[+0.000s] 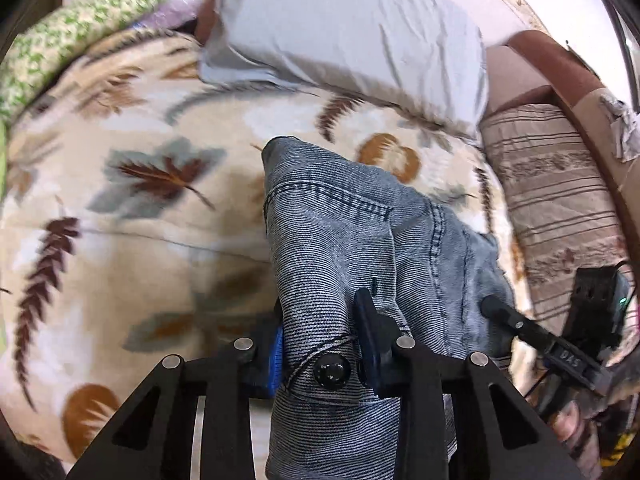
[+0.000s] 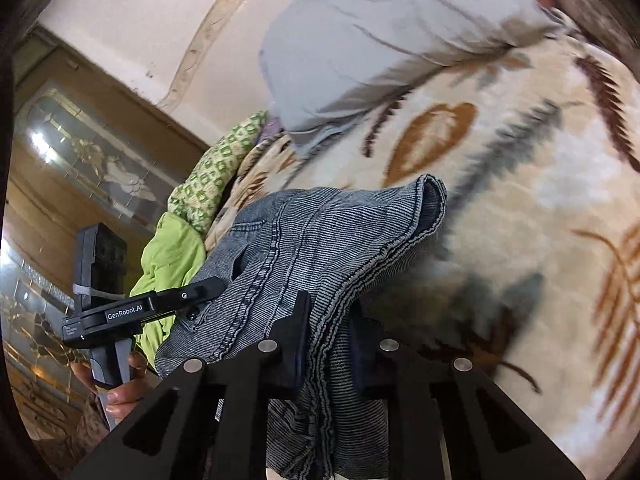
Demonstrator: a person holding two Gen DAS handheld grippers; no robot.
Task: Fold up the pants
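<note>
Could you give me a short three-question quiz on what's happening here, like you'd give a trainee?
1. True or false: both the left gripper and the right gripper are shut on the jeans.
2. Multiple choice: what lies at the far end of the blanket? A) a grey pillow B) a laptop C) a shoe
3. Fill in: the left gripper pinches the jeans right beside a round black ____.

Key: 1 true; 2 A; 3 button.
</note>
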